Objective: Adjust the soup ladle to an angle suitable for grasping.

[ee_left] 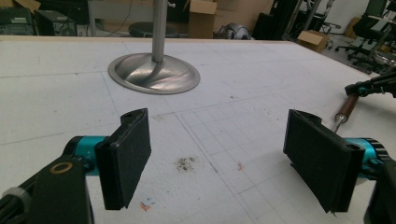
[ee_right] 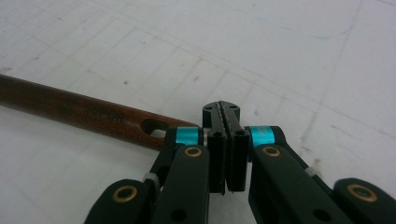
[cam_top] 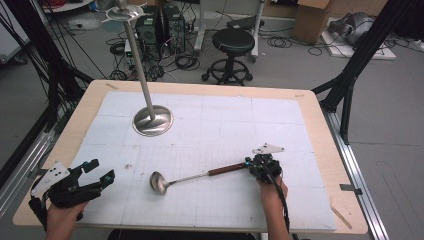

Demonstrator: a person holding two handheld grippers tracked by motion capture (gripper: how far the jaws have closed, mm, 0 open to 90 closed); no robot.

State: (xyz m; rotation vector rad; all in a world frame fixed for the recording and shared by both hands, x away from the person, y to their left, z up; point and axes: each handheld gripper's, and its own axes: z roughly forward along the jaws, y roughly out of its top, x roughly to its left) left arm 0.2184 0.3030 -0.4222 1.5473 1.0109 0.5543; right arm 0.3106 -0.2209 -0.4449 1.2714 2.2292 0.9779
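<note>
Ladle [cam_top: 186,178]: lies flat on the tabletop [cam_top: 305,107], lower centre of the high view. Its steel bowl points to the lower left; its brown wooden handle [cam_top: 226,169] runs up and to the right.

Right tongs [cam_top: 252,165]: positioned at the right end of the handle, lower right of centre in the high view. In the right gripper view the tongs [ee_right: 227,112] are fully closed, pad against pad, with nothing between them. The handle end [ee_right: 93,115], with its hanging hole, lies just left of the closed tips, next to the left jaw. Contact between jaw and handle cannot be determined.

Left tongs [cam_top: 100,172]: held at the lower left of the high view, well apart from the ladle. In the left gripper view the tongs [ee_left: 217,144] stand wide open above bare tabletop, with nothing between the pads [ee_left: 133,156].

Metal stand [cam_top: 152,120]: round base with upright pole, upper left of the tabletop, well apart from both tongs.
</note>
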